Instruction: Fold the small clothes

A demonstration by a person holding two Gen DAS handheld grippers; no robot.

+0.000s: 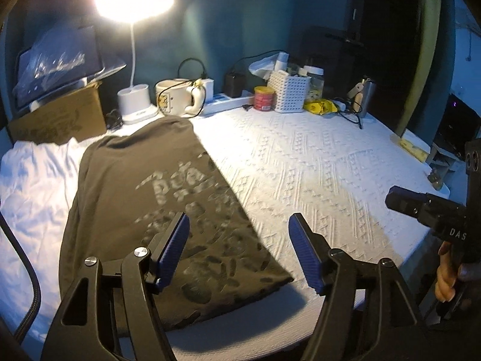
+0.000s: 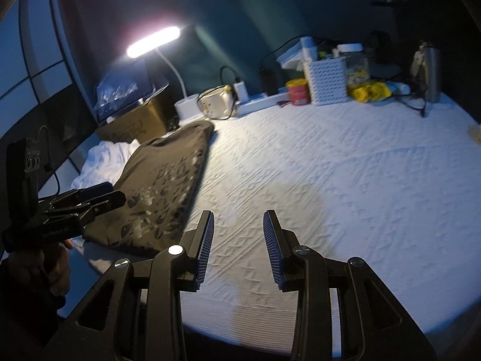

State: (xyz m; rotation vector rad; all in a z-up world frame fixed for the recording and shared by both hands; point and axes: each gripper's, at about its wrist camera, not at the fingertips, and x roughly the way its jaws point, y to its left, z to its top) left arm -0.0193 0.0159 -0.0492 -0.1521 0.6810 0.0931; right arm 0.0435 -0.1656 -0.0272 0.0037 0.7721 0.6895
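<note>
While the folded dark shirt [image 1: 156, 198] lies left of centre on the white worktop [image 1: 315, 165], its pale print too blurred to read, the left tool [image 1: 239, 249] hovers spread and empty; right tool [image 2: 239, 246], lettered "DAS", parted, holding nothing.

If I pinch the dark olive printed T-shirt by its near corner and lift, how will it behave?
The dark olive printed T-shirt looks like thin, soft fabric lying flat, so it will probably drape and sag. It seems folded lengthwise, so one corner may lift only the top layer. It partly overlaps the rumpled white cloth, which might drag along.
</note>
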